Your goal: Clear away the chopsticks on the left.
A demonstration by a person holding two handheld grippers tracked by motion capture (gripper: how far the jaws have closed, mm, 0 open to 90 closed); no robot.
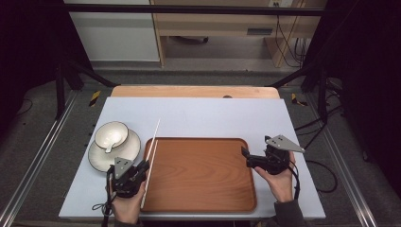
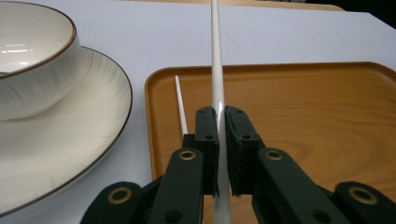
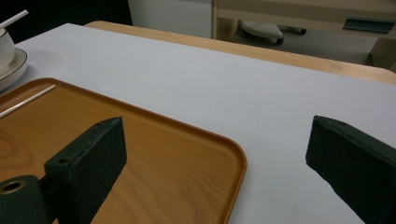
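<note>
at the tray's nine o'clock edge in the high view, my left gripper (image 1: 142,166) has its jaws clamped on one white chopstick (image 1: 154,137), which runs up toward twelve o'clock and pokes past the tray's (image 1: 203,182) far rim onto the pale mat (image 1: 213,113). a second chopstick (image 1: 149,150) lies just beside it along the tray's left border. the bowl (image 1: 111,134) sits on its plate (image 1: 97,158) at ten o'clock from that gripper, near but apart. my right gripper (image 1: 244,155) hangs at the tray's three o'clock edge with jaws spread wide, nothing in them.

in the left gripper view the pads pinch the held chopstick (image 2: 217,84) low on its thicker part, the long thin end reaching away at twelve o'clock. the other stick (image 2: 180,105) rests on the wood at eleven o'clock, and the plate's rim (image 2: 116,121) curves in at nine. i judge the stick light, stiff and glossy, so it may roll or slip between flat pads; a grip nearer its middle would swing less, and i'd set it down gently.

in the right gripper view both black jaws stand far apart over the tray's corner (image 3: 233,158), empty, with a chopstick (image 3: 28,100) lying at ten o'clock.
</note>
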